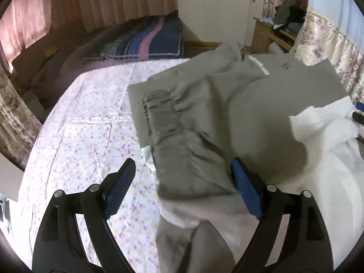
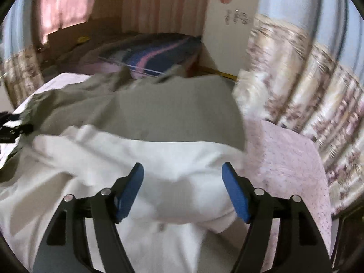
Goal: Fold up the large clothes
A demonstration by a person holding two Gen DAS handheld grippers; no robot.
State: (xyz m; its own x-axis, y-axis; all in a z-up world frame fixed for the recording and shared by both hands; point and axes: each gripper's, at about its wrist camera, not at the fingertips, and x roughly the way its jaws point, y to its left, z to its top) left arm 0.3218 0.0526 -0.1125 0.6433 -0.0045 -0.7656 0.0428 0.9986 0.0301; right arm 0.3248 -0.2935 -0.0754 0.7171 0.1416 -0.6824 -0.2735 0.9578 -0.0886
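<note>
While the left gripper [image 1: 182, 177] hangs with its jaws spread wide and pressing on nothing, the grey garment [image 1: 193, 113] lies rumpled across the flowered bedsheet [image 1: 91, 125], its gathered cuff between the blue pads [image 1: 244, 188]. From the right wrist, the right gripper [image 2: 183, 188] also stands open over the garment's white lining [image 2: 159, 159], beside a pink blanket [image 2: 284, 159] and flowered curtain [image 2: 307, 79].

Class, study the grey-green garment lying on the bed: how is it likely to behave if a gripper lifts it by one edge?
The grey-green garment would probably droop and sag: it lies in soft wrinkles on the floral sheet. Its gathered cuff would likely stretch when pulled. Its white lining shows loose folds, so layers may slide apart.
</note>
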